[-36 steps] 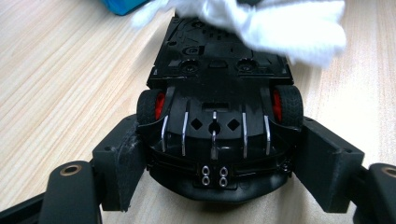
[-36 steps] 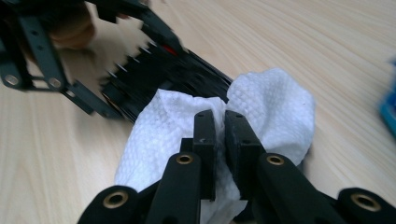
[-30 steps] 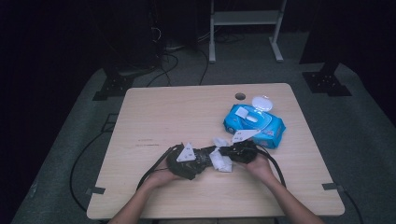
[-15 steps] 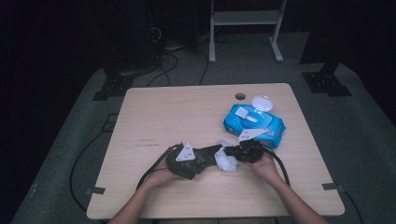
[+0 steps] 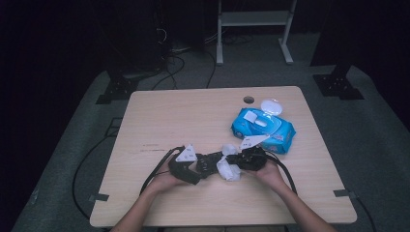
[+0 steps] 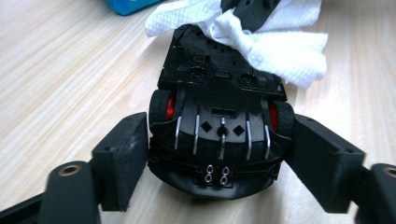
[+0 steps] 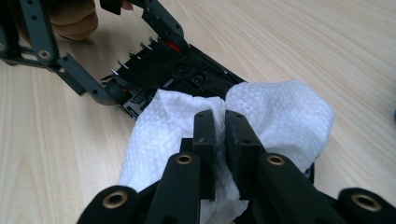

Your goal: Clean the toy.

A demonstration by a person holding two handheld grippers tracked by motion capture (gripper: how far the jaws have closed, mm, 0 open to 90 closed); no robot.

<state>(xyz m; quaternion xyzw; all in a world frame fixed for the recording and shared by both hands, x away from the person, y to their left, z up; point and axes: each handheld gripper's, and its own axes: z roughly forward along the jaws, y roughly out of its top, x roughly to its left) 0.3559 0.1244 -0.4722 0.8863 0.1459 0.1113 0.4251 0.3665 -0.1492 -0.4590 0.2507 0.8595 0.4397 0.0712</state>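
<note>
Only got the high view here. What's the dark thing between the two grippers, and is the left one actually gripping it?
Observer: It's a black toy car lying belly up. The left gripper clamps it across the red-hubbed rear wheels, one pad on each side.
Operator: And the white lump by the right gripper?
Observer: A white wipe. The right gripper is shut on a pinch of it and presses it onto the car's underside.
Operator: Which end of the car is the wipe on?
Observer: The end away from the left gripper's pads; the left gripper view shows the rear bumper end bare.
</note>
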